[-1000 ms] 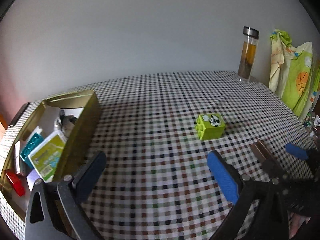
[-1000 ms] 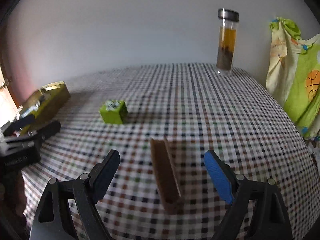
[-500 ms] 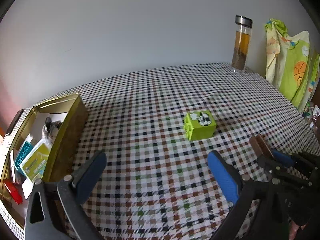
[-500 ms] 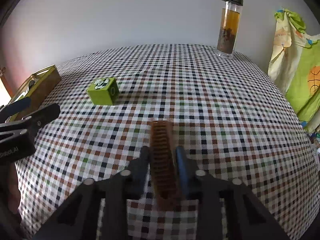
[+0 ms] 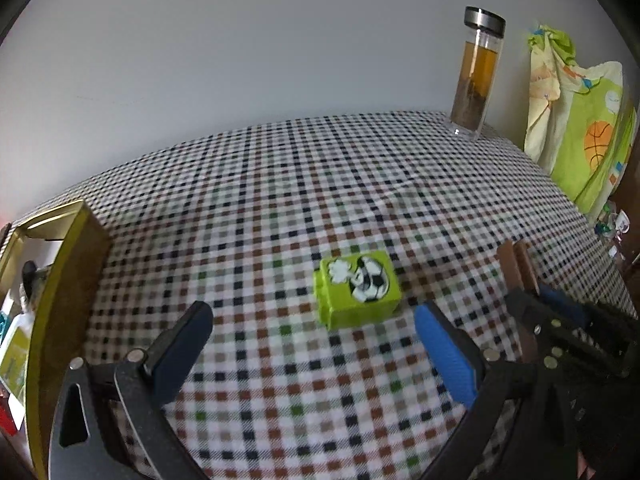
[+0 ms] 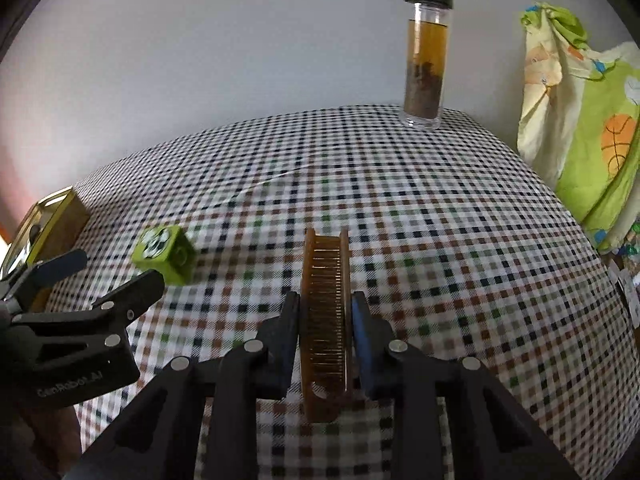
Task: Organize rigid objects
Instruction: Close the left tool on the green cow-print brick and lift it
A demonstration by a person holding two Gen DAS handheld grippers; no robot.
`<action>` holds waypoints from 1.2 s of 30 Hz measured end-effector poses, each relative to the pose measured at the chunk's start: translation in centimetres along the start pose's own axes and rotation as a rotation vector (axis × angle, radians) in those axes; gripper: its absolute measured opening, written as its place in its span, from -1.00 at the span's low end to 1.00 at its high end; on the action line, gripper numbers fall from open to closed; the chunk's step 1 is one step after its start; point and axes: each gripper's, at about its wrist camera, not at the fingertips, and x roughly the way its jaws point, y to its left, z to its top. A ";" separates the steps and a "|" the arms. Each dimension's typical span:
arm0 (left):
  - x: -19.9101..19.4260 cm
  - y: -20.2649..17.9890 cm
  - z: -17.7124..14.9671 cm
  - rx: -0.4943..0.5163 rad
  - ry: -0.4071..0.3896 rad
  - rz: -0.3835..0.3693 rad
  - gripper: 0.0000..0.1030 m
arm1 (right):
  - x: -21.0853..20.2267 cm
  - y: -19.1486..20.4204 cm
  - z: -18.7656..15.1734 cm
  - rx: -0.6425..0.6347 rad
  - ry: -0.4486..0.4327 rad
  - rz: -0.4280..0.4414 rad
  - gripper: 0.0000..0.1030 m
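The right claw [image 6: 325,312] is closed on a brown comb [image 6: 326,320], clamped across its width with the teeth facing up and the comb's far end sticking out ahead of the pads. Whether the comb is already clear of the checked table [image 6: 440,220] or resting on it cannot be told. The left claw [image 5: 316,344] is spread wide and empty, with the green block [image 5: 358,290] just ahead of it and between its two pads, standing on the cloth, soccer-ball picture up.

The step in hand looks like gathering the loose pieces into the gold tin [image 5: 68,280], which sits off to the left claw's left, already holding several small items. Next, the left claw probably has to move forward until its pads flank the block and then close; the right claw needs to carry the comb across to the tin.

Seen from the right claw, the block and the left claw both lie to its left, between it and the tin, so the comb's path crosses them and the two claws could bump. A tall glass bottle [image 6: 425,60] of amber liquid stands far ahead of the right claw at the table's back edge, well apart from everything. A bright printed cloth [image 6: 580,128] hangs off to the right, beyond the table.
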 end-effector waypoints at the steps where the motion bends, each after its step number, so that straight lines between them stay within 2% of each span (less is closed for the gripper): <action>1: 0.2 0.0 0.1 0.001 0.002 0.002 0.99 | 0.2 0.0 0.0 0.005 0.000 0.002 -0.46; 7: 1.2 -0.4 0.0 0.011 0.017 0.000 0.98 | 0.4 -0.1 0.2 0.013 -0.013 0.017 -0.46; 12: 1.9 -0.7 -0.3 0.020 0.036 -0.006 0.83 | 1.0 -0.3 0.4 0.025 0.004 0.037 -0.46; 16: 2.4 -0.6 -0.2 0.016 0.055 -0.028 0.51 | 1.6 -0.4 0.6 0.034 0.026 0.038 -0.46; 18: 2.5 -0.4 -0.3 0.012 0.058 -0.037 0.42 | 1.5 -0.1 0.5 0.027 0.022 0.029 -0.46; 20: 2.4 -0.3 -0.2 0.016 0.046 -0.037 0.12 | 1.4 0.1 0.5 0.023 0.020 0.027 -0.46; 21: 2.4 -0.3 -0.1 0.022 0.044 -0.034 0.04 | 1.4 0.1 0.5 0.023 0.020 0.028 -0.46; 22: 2.3 -0.2 -0.1 0.023 0.040 -0.035 -0.15 | 1.3 0.2 0.5 0.023 0.018 0.027 -0.46; 30: 1.9 0.8 -0.2 -0.001 0.034 -0.067 -0.17 | 0.2 1.4 0.3 -0.003 -0.036 0.026 -0.46; 36: 1.2 1.8 -1.0 -0.010 0.030 -0.058 -0.17 | -0.4 3.0 0.1 -0.015 -0.069 0.043 -0.46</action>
